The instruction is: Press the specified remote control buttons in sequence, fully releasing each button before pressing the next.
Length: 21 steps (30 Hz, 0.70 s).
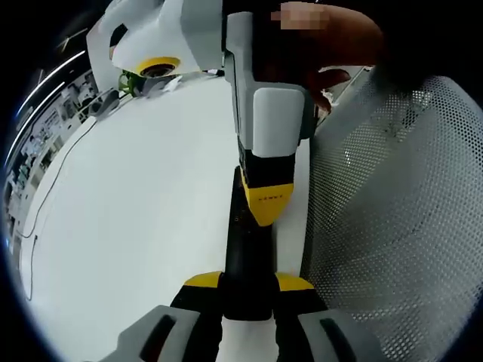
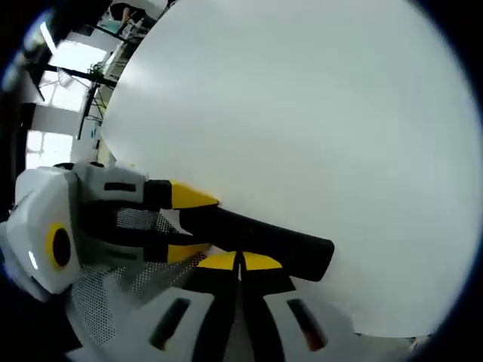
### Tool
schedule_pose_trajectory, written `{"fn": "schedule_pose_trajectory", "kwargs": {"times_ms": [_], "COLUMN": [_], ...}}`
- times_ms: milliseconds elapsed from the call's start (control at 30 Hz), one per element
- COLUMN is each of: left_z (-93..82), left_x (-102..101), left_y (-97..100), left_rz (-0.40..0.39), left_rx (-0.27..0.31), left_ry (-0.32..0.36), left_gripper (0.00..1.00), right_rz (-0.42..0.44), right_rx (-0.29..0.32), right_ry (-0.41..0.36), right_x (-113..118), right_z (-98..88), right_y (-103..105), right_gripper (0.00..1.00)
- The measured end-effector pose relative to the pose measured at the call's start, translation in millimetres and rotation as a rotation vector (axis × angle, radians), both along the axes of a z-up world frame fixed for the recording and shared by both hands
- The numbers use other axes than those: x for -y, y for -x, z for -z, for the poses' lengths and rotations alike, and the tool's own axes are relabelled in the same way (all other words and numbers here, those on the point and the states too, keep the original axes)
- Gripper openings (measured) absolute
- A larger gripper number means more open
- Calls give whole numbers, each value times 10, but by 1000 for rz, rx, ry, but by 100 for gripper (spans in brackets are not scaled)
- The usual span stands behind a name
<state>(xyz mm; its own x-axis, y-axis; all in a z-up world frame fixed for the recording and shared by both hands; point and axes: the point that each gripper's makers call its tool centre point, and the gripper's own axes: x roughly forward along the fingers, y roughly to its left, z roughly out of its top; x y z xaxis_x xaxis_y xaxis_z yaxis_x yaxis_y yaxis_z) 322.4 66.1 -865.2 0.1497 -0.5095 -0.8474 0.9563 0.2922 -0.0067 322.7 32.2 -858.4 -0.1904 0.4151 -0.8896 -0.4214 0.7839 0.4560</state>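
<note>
Text first: there's small dark print on the yellow tip of your right gripper (image 1: pixel 266 200) in the left gripper view, too small to read. No legible brand or label on the remote.

Surface: plain white table (image 1: pixel 143 211), matte, bare over most of its area. A thin dark cable (image 1: pixel 47 192) runs along its edge at 9 o'clock in the left gripper view. At 3 to 5 o'clock in that view, a white perforated mesh panel (image 1: pixel 400 219) sits just beside the table edge. Room behind is blurred: shelving and clutter at 10 o'clock, bright ceiling strips above. The right gripper view has windows and dark framing at 10 o'clock.

Remote (image 1: pixel 247 260): long, slim, black, lying flat on the table. Buttons can't be made out in either view.

Left gripper (image 1: pixel 249 286): your yellow-tipped fingers (image 1: pixel 202 280) are clamped on the near end of the remote, one on each side, touching it.

Right gripper: it comes down from 12 o'clock in the left gripper view, hand (image 1: pixel 332 45) on it, yellow tip touching the remote's top face near its middle. In the right gripper view its two yellow fingertips (image 2: pixel 219 262) meet with no gap, pressed together, with the remote (image 2: pixel 264 241) running from 9 to 3 o'clock right at them.
</note>
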Motion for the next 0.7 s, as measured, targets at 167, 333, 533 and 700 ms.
{"fn": "schedule_pose_trajectory", "kwargs": {"times_ms": [167, 333, 533, 700], "left_z": [-1, 2, 2, -2], "left_x": [5, 2, 3, -40], "left_y": [-4, 0, 2, 17], "left_rz": [-6, 0, 2, 0], "left_rx": [-5, -2, -1, -4], "left_ry": [-10, -13, -15, -36], "left_gripper": [25, 25, 25, 25], "right_rz": [-19, -52, -43, -41], "right_rx": [2, 28, 33, 35], "right_ry": [13, 30, 25, 28], "right_x": [13, -7, 5, 4], "right_z": [14, 25, 41, 42], "right_y": [10, 36, 33, 34], "right_gripper": [0, 0, 0, 0]}}
